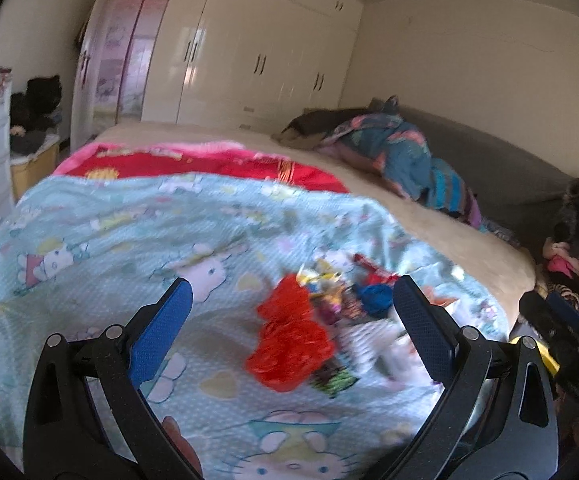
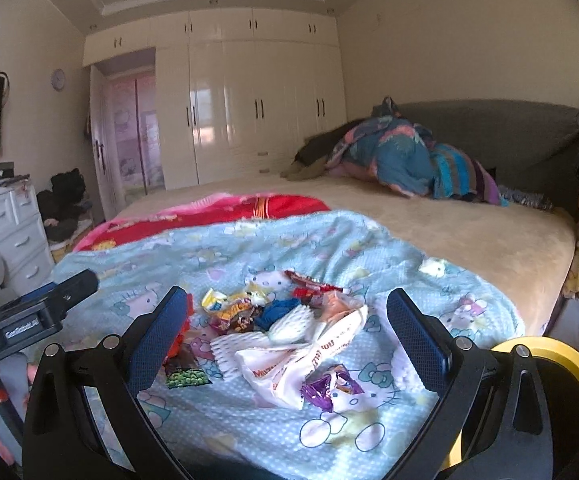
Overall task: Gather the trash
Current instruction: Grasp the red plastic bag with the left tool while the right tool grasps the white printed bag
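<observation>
Trash lies scattered in a loose heap on the pale blue cartoon-cat blanket (image 2: 329, 240) that covers the near end of the bed (image 2: 469, 224). From the right wrist view I can pick out a white printed plastic bag (image 2: 289, 364), a white foam fruit net (image 2: 289, 324) resting on it, a purple foil wrapper (image 2: 329, 390) at the near edge, a small dark packet with green print (image 2: 187, 378), and a jumble of yellow and red snack wrappers (image 2: 237, 306) farther back. The right gripper (image 2: 287, 332) hangs above this heap with its blue-padded fingers (image 2: 417, 336) spread wide, holding nothing. A yellow ring-shaped object (image 2: 561, 364) sits just beside it at the bed's edge. The left gripper (image 1: 289, 324) is likewise spread wide and empty, hovering over the same pile; between its fingers (image 1: 161, 328) the blurred left wrist view shows a crumpled red plastic bag (image 1: 289, 344) with wrappers just beyond it. A red blanket (image 2: 217, 216) lies past the blue one, and a bundle of teal bedding (image 2: 401, 160) is piled near the grey headboard (image 2: 509, 128). Cream wardrobes (image 2: 257, 100) fill the far wall, with a white drawer chest (image 2: 13, 228) on the left.
</observation>
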Action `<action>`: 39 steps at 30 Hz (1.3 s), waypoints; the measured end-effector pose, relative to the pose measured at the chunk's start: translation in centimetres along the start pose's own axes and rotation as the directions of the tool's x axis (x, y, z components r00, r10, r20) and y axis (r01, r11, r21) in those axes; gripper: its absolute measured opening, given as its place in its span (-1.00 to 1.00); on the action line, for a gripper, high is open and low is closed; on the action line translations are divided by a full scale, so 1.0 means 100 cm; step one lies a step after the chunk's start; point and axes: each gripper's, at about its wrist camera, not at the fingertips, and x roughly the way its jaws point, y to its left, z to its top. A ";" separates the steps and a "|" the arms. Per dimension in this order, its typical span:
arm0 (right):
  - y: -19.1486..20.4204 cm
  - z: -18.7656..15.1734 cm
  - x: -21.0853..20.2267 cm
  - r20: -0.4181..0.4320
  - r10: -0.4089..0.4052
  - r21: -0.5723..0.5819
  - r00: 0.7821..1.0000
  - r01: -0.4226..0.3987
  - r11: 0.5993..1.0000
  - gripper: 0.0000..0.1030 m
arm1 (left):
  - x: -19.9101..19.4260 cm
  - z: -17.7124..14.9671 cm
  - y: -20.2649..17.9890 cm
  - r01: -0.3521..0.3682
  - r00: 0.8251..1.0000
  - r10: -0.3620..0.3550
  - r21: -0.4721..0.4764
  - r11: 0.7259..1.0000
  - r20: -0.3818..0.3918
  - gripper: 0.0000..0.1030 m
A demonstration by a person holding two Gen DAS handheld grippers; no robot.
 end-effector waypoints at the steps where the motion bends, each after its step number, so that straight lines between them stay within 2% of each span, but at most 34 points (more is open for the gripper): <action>1: -0.003 0.001 0.007 -0.021 -0.009 0.008 1.000 0.009 1.000 0.88 | 0.003 -0.002 0.003 -0.002 1.000 0.002 -0.001 1.000 -0.011 0.80; 4: -0.012 0.000 0.033 -0.093 -0.045 0.015 0.995 0.046 0.999 0.88 | 0.015 -0.005 0.015 -0.018 0.998 0.018 -0.010 1.000 -0.052 0.80; 9: -0.033 -0.006 0.073 -0.195 -0.058 0.059 0.979 0.070 0.996 0.88 | 0.033 -0.011 0.022 -0.011 0.994 0.008 -0.027 1.000 -0.109 0.80; 15: -0.059 -0.008 0.111 -0.262 -0.054 0.146 0.964 0.094 0.985 0.87 | 0.054 -0.017 0.008 0.060 0.982 -0.061 -0.012 0.998 -0.178 0.80; 20: -0.077 -0.011 0.140 -0.331 -0.028 0.219 0.943 0.105 0.970 0.66 | 0.068 -0.021 0.001 0.085 0.975 -0.083 0.002 0.996 -0.208 0.80; 23: -0.079 -0.013 0.155 -0.360 -0.036 0.209 0.932 0.119 0.971 0.53 | 0.075 -0.025 0.003 0.083 0.969 -0.085 -0.016 0.996 -0.230 0.80; 26: -0.082 -0.016 0.169 -0.395 -0.021 0.222 0.919 0.117 0.968 0.30 | 0.078 -0.030 0.007 0.083 0.964 -0.089 -0.034 0.996 -0.252 0.78; 27: -0.084 -0.019 0.173 -0.409 -0.013 0.235 0.912 0.119 0.965 0.14 | 0.079 -0.031 0.007 0.085 0.961 -0.093 -0.044 0.995 -0.260 0.77; 29: -0.087 -0.022 0.176 -0.418 0.020 0.266 0.908 0.101 0.959 -0.15 | 0.078 -0.034 0.008 0.084 0.957 -0.095 -0.050 0.995 -0.274 0.59; 30: -0.088 -0.023 0.175 -0.411 0.035 0.279 0.911 0.089 0.956 -0.41 | 0.078 -0.035 0.009 0.079 0.956 -0.089 -0.047 0.996 -0.278 0.53; 31: -0.087 -0.024 0.172 -0.400 0.037 0.280 0.916 0.084 0.956 -0.58 | 0.078 -0.037 0.009 0.079 0.955 -0.090 -0.050 0.996 -0.283 0.39; 34: -0.087 -0.023 0.162 -0.360 0.072 0.315 0.930 0.049 0.948 -0.68 | 0.077 -0.040 0.013 0.095 0.948 -0.112 -0.070 0.993 -0.298 0.07; 35: -0.086 -0.020 0.158 -0.348 0.074 0.323 0.935 0.045 0.945 -0.68 | 0.077 -0.040 0.013 0.102 0.947 -0.118 -0.071 0.992 -0.300 0.00; 38: -0.087 -0.013 0.145 -0.291 0.078 0.348 0.954 0.029 0.937 -0.70 | 0.075 -0.040 0.013 0.116 0.945 -0.130 -0.066 0.991 -0.300 -0.40; 39: -0.087 -0.010 0.140 -0.269 0.079 0.357 0.960 0.023 0.934 -0.71 | 0.074 -0.039 0.013 0.118 0.946 -0.132 -0.066 0.991 -0.297 -0.47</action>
